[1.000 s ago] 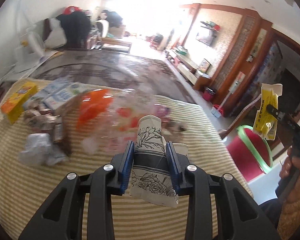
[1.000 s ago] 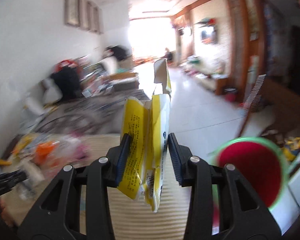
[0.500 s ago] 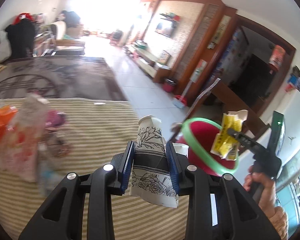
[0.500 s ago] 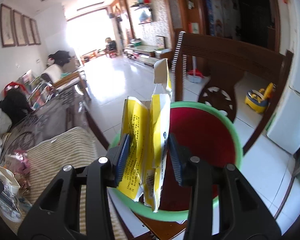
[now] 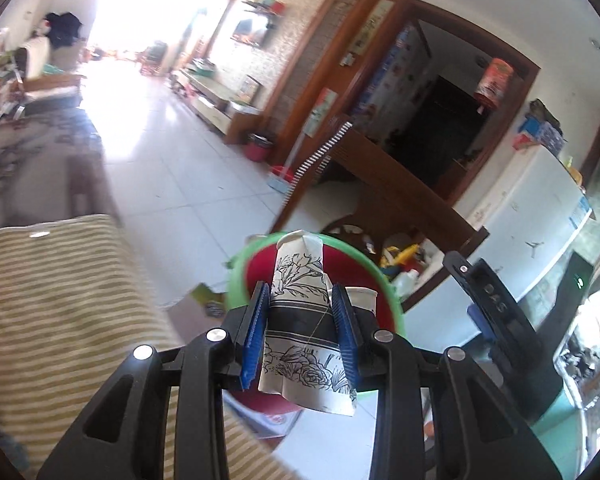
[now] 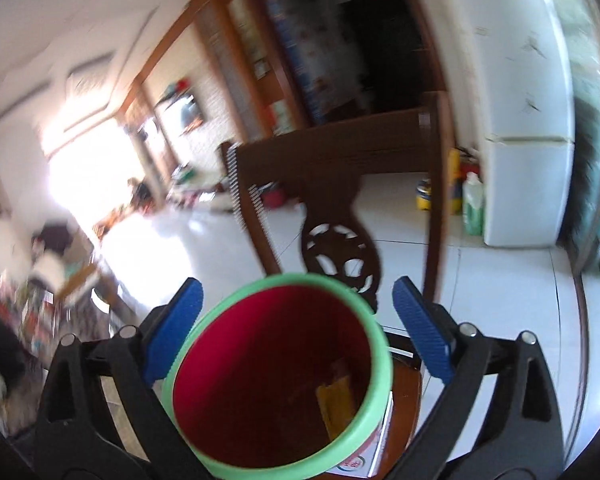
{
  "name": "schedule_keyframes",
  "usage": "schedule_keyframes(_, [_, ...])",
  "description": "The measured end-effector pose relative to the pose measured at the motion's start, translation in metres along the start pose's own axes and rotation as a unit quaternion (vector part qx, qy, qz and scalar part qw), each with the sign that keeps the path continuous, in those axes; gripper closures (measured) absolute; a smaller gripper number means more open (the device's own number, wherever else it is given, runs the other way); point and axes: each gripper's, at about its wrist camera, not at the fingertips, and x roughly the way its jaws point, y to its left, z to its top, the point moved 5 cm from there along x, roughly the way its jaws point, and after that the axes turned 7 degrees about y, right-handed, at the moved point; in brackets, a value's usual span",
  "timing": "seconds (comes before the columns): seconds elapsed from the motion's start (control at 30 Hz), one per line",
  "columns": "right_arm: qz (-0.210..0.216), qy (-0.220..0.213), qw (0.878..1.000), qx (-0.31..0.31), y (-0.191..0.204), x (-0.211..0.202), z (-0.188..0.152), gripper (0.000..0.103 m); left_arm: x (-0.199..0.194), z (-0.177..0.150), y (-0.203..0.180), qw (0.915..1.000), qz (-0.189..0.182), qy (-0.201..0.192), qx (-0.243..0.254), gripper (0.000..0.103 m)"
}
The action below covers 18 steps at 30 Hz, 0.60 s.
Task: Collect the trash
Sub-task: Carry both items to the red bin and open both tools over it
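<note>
My left gripper (image 5: 302,326) has its blue pads clamped on a squashed paper cup (image 5: 300,320) printed with black flowers, and I've got it right in front of the red bin with the green rim (image 5: 392,300), cup tip over the near edge. The striped tablecloth (image 5: 60,300) sits off to the left. My right gripper (image 6: 296,332) is above the bin (image 6: 380,356), jaws opening wide, nothing between them. A yellow wrapper (image 6: 336,404) lies down inside the bin. A dark wooden chair (image 6: 340,240) stands just behind it.
</note>
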Motion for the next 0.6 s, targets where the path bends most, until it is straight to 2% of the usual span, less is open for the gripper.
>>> schedule_keyframes(0.1, [-0.004, -0.011, 1.0, 0.028, -0.011, -0.002, 0.003, 0.008, 0.02, 0.005, -0.01, 0.9999, -0.008, 0.009, 0.007, 0.072])
schedule_keyframes(0.17, [-0.008, -0.017, 1.0, 0.025, -0.012, -0.004, 0.005, 0.008, 0.035, 0.009, -0.015, 0.9998, -0.005, 0.016, 0.009, 0.07])
schedule_keyframes(0.23, [-0.011, -0.02, 1.0, 0.012, -0.007, -0.005, 0.004, 0.008, 0.047, 0.01, -0.016, 0.9996, -0.005, 0.028, 0.003, 0.043])
schedule_keyframes(0.33, [-0.009, -0.022, 1.0, -0.003, -0.002, -0.003, 0.005, 0.008, 0.044, 0.009, -0.015, 0.9997, -0.003, 0.023, -0.002, 0.042])
schedule_keyframes(0.43, [-0.001, -0.019, 1.0, -0.018, 0.008, -0.004, 0.003, 0.007, 0.029, 0.001, -0.005, 0.9997, 0.021, 0.011, 0.008, 0.041])
schedule_keyframes(0.6, [0.014, -0.017, 0.998, -0.052, 0.032, -0.006, -0.003, 0.007, -0.023, -0.02, 0.036, 0.9974, 0.068, -0.017, -0.013, 0.037])
